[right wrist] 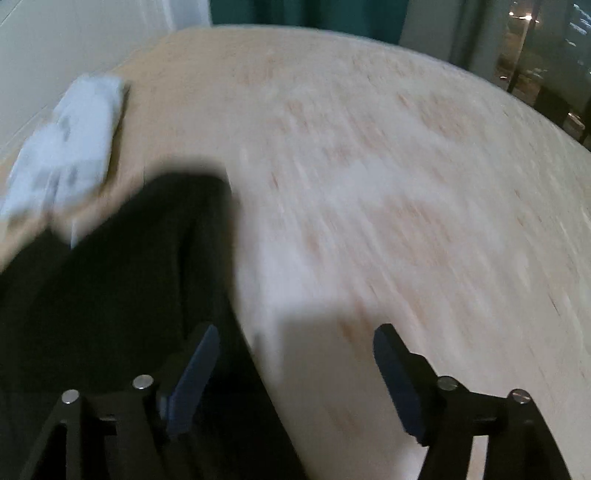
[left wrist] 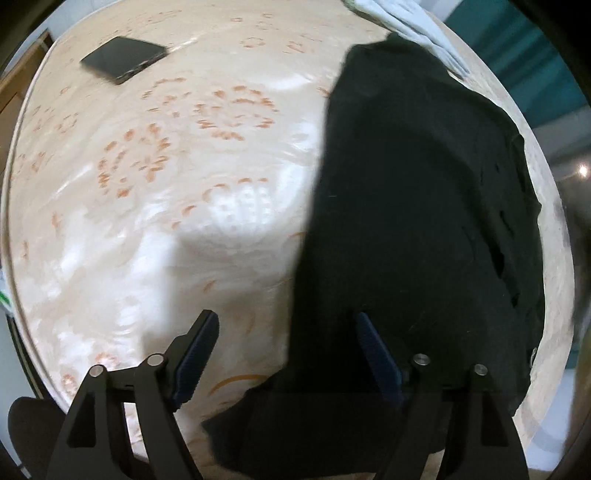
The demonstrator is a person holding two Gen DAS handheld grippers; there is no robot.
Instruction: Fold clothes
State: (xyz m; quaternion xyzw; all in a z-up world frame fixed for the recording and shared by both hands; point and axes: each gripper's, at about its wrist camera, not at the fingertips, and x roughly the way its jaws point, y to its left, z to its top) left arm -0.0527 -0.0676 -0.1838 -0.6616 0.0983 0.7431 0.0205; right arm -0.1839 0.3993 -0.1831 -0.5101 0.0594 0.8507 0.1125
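Black garment [left wrist: 413, 221] lies folded into a long strip on the round table [left wrist: 229, 236], near its right edge in the left wrist view, running from the near rim toward the far side. Its right side looks rumpled, w/ layered edges showing; a loose flap sticks out at the near end, bottom centre of that view. Same garment [right wrist: 110, 280] fills the lower left of the right wrist view, which is badly motion-blurred.

Left gripper [left wrist: 286, 354] points down over the garment's near end, jaws spread wide, nothing pinched; right finger is over the black cloth, left finger over bare tablecloth. Can't tell if the pads touch the fabric.

Right gripper [right wrist: 295, 376] also has jaws spread, nothing between them; left finger over the garment's edge, right finger over bare table [right wrist: 406, 184].

Light blue-grey clothes [left wrist: 402, 26] sit at the far end of the black garment, approx touching it; seen as a pale bundle [right wrist: 66, 151] at left in the right wrist view. Dark flat phone-like slab [left wrist: 123, 59] lies well apart, far left on the table. Tablecloth is cream w/ orange floral print. Teal curtain [right wrist: 306, 14] hangs behind.
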